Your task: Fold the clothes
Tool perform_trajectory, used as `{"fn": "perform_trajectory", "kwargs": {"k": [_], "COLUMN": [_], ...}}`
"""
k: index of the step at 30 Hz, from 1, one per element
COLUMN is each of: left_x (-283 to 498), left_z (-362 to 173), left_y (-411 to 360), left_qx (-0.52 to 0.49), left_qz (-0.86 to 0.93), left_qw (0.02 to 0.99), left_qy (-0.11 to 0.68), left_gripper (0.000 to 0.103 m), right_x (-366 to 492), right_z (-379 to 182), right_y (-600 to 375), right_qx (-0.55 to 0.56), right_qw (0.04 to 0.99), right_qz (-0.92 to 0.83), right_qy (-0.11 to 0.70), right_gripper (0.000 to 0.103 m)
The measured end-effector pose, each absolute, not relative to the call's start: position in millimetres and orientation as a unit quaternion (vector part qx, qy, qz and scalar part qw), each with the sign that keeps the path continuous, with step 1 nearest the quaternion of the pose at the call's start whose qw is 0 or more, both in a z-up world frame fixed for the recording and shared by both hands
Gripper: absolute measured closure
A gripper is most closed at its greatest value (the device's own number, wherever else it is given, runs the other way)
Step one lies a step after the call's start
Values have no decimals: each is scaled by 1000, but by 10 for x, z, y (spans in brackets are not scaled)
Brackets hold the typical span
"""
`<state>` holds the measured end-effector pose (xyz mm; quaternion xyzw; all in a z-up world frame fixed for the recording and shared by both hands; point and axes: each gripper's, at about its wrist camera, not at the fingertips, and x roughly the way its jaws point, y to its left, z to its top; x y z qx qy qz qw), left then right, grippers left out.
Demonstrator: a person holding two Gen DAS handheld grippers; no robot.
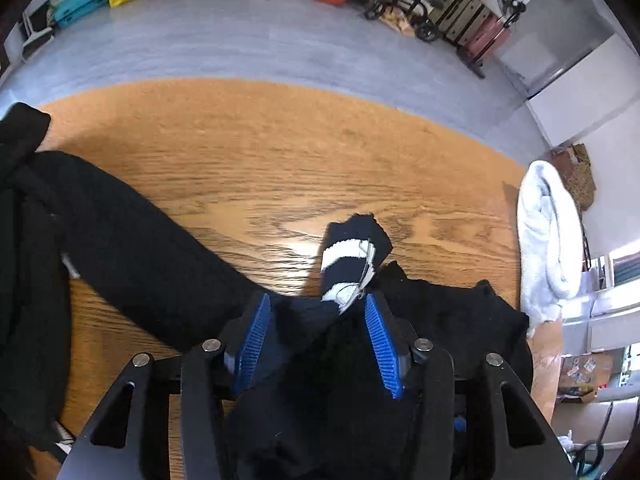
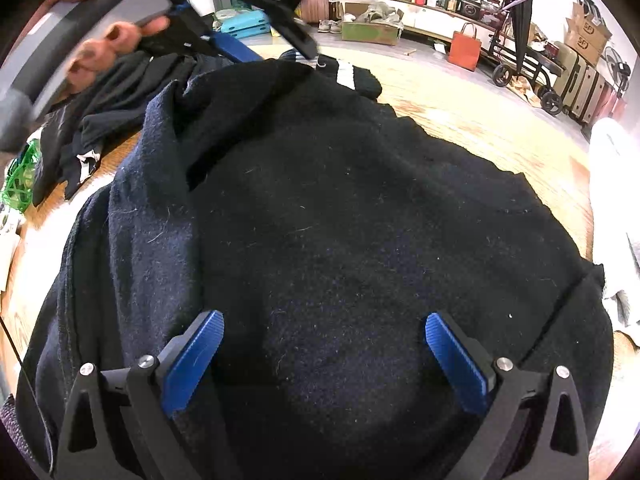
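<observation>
Sweater [image 2: 340,208] spread on table [image 1: 280,140], body under right gripper [image 2: 324,340] – jaws wide, released, nothing pinched, poised above to steady the fold. Left gripper [image 1: 316,320] partly parted around dark knit; striped cuff [image 1: 350,264] just past fingertips – pads probably not clamping, hard to confirm.

Only legible print: "SF" logo on brown cardboard boxes [image 2: 588,36] stacked at far right of room, right wrist view. Same boxes in left wrist view too blurred to read. Stickers on carton [image 1: 584,368] at right edge, left wrist view: illegible. No readable label on clothes.
</observation>
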<state>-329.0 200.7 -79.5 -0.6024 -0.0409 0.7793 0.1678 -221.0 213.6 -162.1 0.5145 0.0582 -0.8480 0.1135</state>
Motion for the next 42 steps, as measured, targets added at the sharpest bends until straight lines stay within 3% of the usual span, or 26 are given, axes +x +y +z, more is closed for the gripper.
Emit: {"fn": "perform_trajectory", "kwargs": {"k": [1, 7, 11, 19, 23, 28, 34, 36, 38, 40, 42], "left_x": [-3304, -3271, -3337, -3082, -2721, -2262, -1315, -1002, -781, -575, -503], "left_z": [-819, -735, -549, 253, 580, 759, 755, 592, 281, -53, -333], "left_y": [2004, 1772, 1429, -227, -724, -729, -86, 234, 550, 865, 1025], "left_qx": [-604, -580, -551, -474, -431, -427, -399, -395, -387, -378, -404], "left_qz": [779, 796, 828, 868, 882, 887, 912, 916, 917, 919, 912], "left_qw": [164, 164, 95, -148, -166, -143, -89, -60, -55, -53, -23], "left_qy": [-43, -58, -34, -28, -90, -101, -9, 43, 74, 102, 68], "left_gripper": [87, 96, 96, 96, 84, 46, 32, 32, 32, 33, 34], "right_x": [-2210, -2201, -2216, -2281, -2287, -2302, -2257, -2247, -2135, -2151, -2174], "right_z": [-1620, -1603, -1597, -1584, -1579, -1550, -1286, -1135, -1025, -933, -859], "right_y": [2138, 2131, 2148, 2138, 2125, 2157, 2420, 2440, 2330, 2122, 1889], "right_qx": [515, 516, 516, 526, 527, 529, 527, 511, 493, 489, 491], "right_qw": [114, 115, 115, 119, 118, 126, 142, 145, 155, 174, 197], "right_qz": [-848, -847, -847, -840, -839, -838, -838, -847, -856, -854, -847], "right_qy": [58, 58, 55, 61, 66, 56, -9, -8, 19, 43, 56], "right_gripper": [0, 0, 0, 0, 0, 0, 9, 15, 43, 56, 56]}}
